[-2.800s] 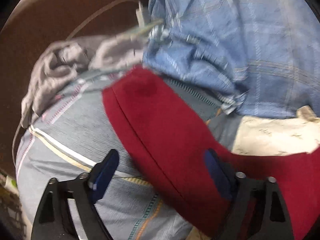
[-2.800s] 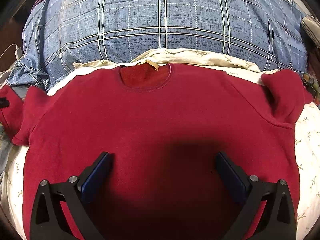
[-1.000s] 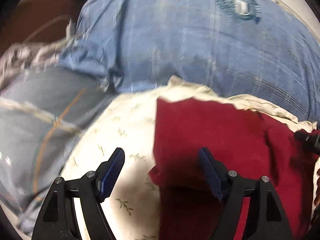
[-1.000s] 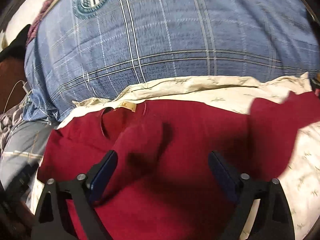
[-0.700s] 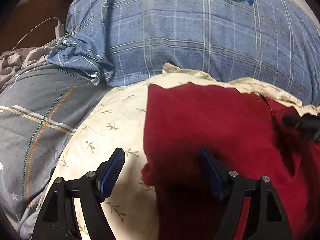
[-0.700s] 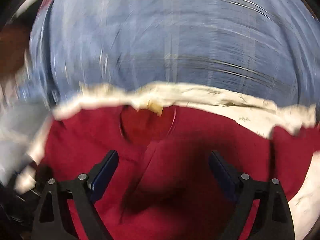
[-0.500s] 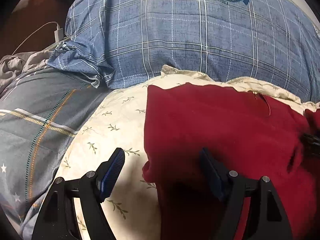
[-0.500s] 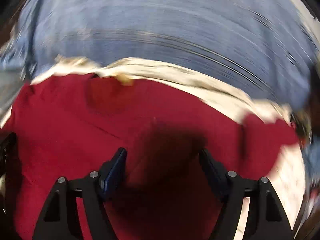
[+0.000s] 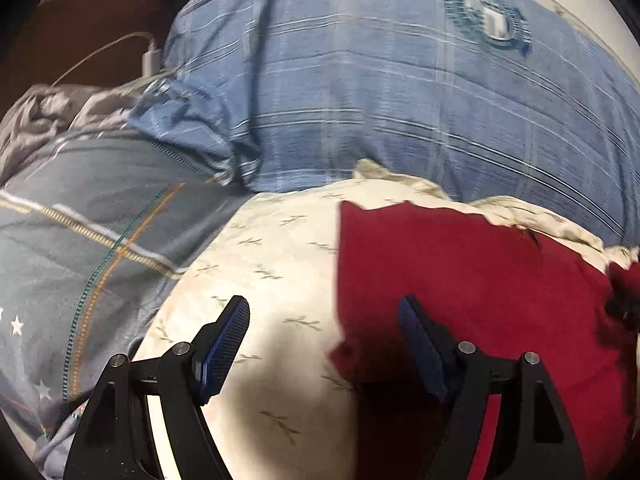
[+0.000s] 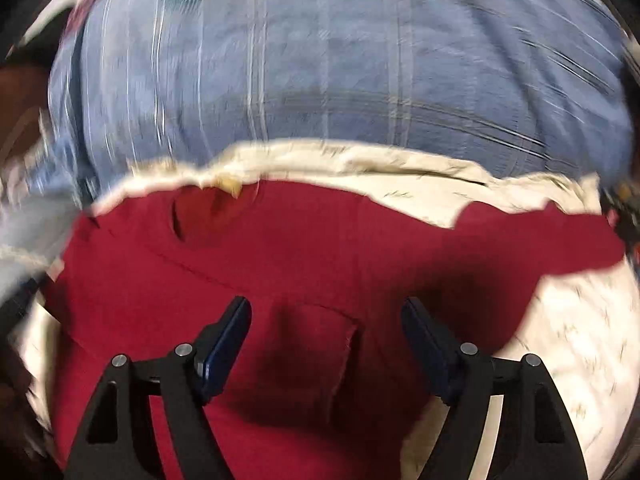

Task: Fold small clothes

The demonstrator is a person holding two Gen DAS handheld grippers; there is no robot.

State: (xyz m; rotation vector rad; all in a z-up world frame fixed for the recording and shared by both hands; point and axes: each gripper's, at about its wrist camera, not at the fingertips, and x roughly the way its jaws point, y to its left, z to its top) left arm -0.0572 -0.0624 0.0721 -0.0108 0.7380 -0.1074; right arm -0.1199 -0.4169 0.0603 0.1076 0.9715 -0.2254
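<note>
A dark red sweatshirt point(image 10: 312, 264) lies on a cream leaf-print sheet point(image 9: 276, 272). Its left side is folded in, with a straight vertical edge in the left wrist view point(image 9: 460, 280). Its collar point(image 10: 208, 216) with a tan label points toward the pillow. The right sleeve point(image 10: 560, 236) still spreads to the right. My left gripper point(image 9: 324, 320) is open and empty, astride the folded left edge. My right gripper point(image 10: 326, 320) is open and empty above the folded-in cuff on the chest. Both views are motion-blurred.
A big blue plaid pillow point(image 9: 400, 92) lies behind the sweatshirt and also fills the top of the right wrist view point(image 10: 340, 60). A grey striped quilt point(image 9: 80, 220) lies left. A white charger and cable point(image 9: 148, 56) sit by the brown headboard point(image 9: 80, 28).
The left sleeve has been folded in over the chest and let go. Both cameras are swinging; the right gripper has shifted over the chest, and its jaws stand a little narrower than a second ago.
</note>
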